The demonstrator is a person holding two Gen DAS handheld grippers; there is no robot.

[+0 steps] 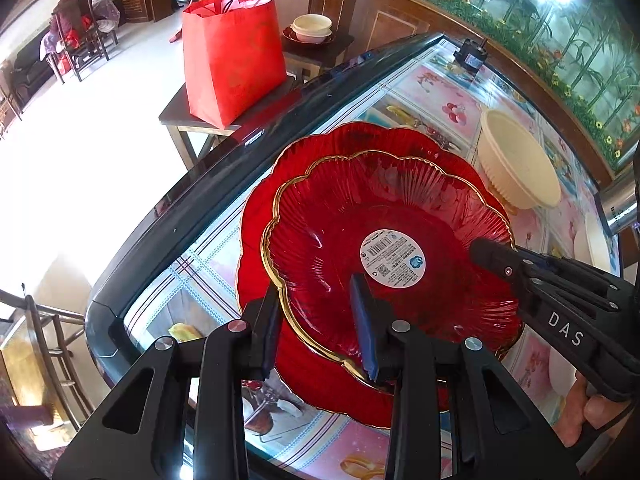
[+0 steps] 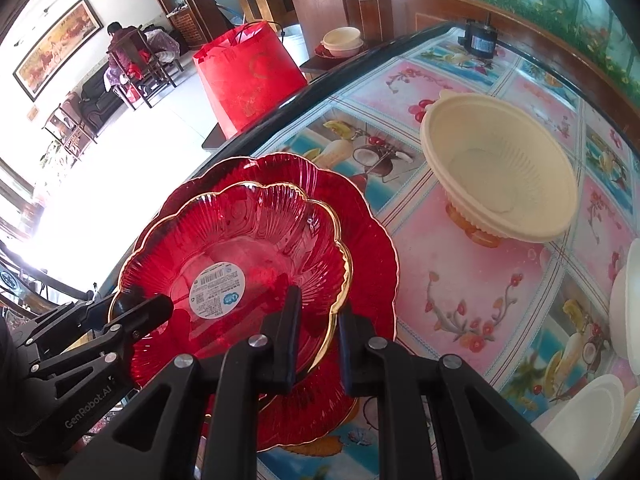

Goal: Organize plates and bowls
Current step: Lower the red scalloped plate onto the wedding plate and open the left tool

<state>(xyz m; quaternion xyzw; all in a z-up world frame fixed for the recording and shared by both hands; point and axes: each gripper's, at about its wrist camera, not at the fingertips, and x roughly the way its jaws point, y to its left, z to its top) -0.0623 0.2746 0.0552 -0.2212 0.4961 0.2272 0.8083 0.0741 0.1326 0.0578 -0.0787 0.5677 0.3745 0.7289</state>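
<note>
Glass-topped worktop (image 2: pixel 460 280) here, with a glossy floral and fruit print under the glass and a dark rounded edge. Two red glass plates sit stacked near that edge, both scalloped like flowers with ribbed petals and thin gold rims. The smaller plate (image 1: pixel 384 252) is on top of the larger plate (image 1: pixel 260 220), slightly tilted, with a round white barcode sticker (image 1: pixel 393 258) in its middle.

The left gripper (image 1: pixel 320 320) has its jaws straddling the near rim of the smaller plate, one blue-padded finger inside the dish and one outside; there's a visible gap, so they look open rather than clamped. The right gripper (image 2: pixel 318 328) does the same on the opposite rim, jaws narrow around the gold edge, but I can't tell if they actually pinch it.

Ahead and right of the right jaws stands a cream plastic bowl (image 2: pixel 500 168), ribbed inside, sitting on the worktop. Far right are some white foam dishes (image 2: pixel 592 424). Beyond the worktop edge a red fabric bag (image 1: pixel 232 56) stands on a small dark table.
</note>
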